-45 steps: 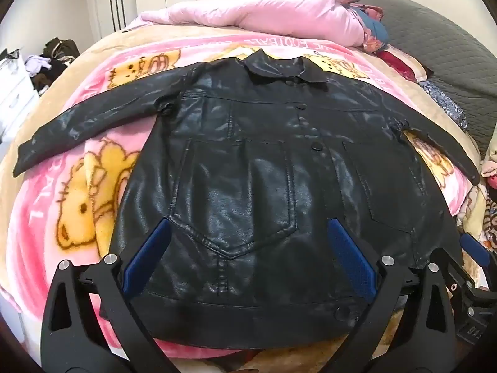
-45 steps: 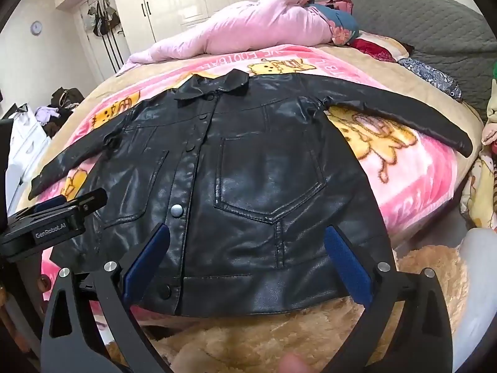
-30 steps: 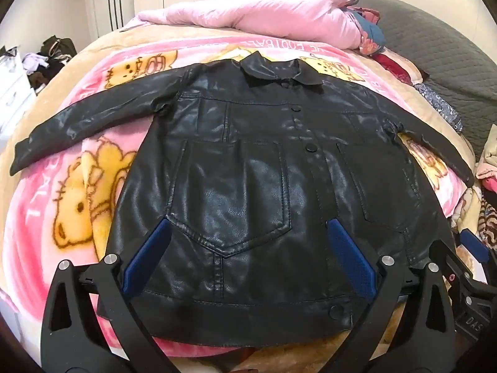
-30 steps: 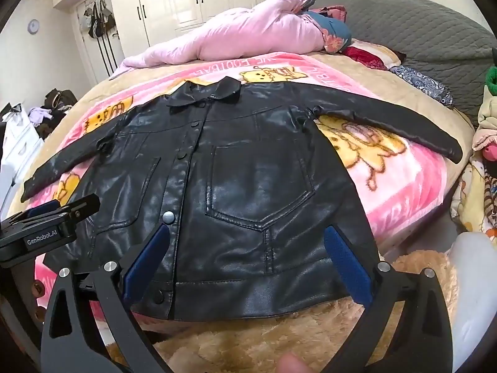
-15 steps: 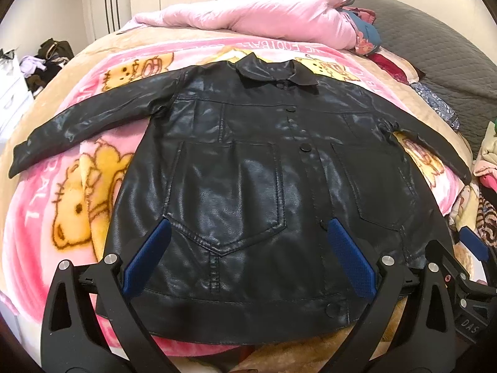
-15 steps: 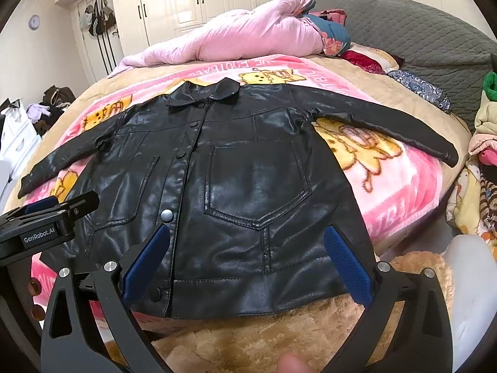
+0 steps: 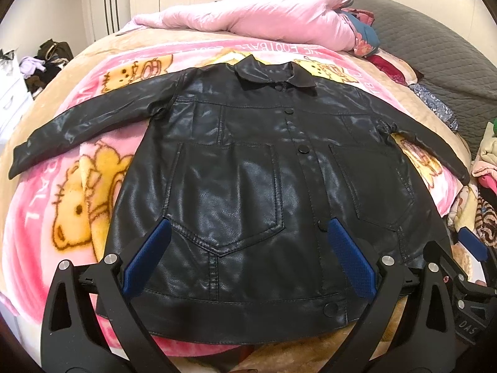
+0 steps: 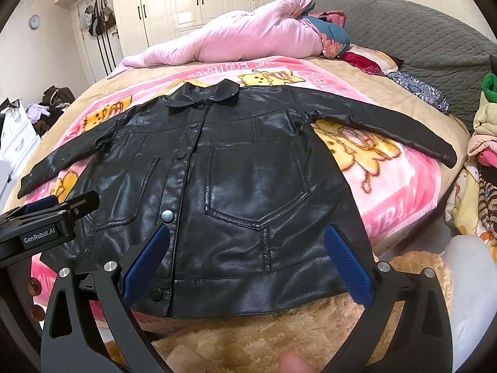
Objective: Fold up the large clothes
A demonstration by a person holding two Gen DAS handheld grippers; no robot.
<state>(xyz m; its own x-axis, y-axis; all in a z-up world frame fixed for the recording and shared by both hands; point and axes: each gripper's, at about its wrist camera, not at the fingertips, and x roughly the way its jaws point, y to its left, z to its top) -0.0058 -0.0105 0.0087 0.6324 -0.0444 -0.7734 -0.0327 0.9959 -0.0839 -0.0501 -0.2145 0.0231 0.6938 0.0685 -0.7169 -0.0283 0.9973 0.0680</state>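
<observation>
Jacket: a black leather-look jacket (image 7: 248,180) lies front up and buttoned on the bed, collar (image 7: 273,74) toward the far end, hem toward the cameras.
Sleeves: both are spread outward; the left sleeve (image 7: 84,127) reaches across the blanket to the left, the right sleeve (image 8: 382,121) angles out toward the right edge of the bed.
Pockets: two large patch pockets show on the front, one either side of the button placket (image 7: 303,149).
Blanket: a pink blanket (image 7: 43,217) with yellow cartoon bears lies under the jacket.
Tan fleece: a fluffy tan cover (image 8: 248,335) shows at the near edge of the bed, just beneath the hem.
Far end of bed: a pink quilt (image 7: 248,18) is bunched up beyond the collar, well apart from the jacket.
Left hand-held gripper: (image 7: 248,261) hovers above the lower left front of the jacket, jaws spread wide, holding nothing.
Right hand-held gripper: (image 8: 245,261) hovers above the lower right front near the hem, jaws spread wide, holding nothing.
Gripper spacing: the two are side by side; each one's body shows at the edge of the other's view.
Person: a fingertip (image 8: 293,362) shows at the bottom of the right wrist view.
Room: white wardrobe doors (image 8: 198,0) stand behind the bed.
</observation>
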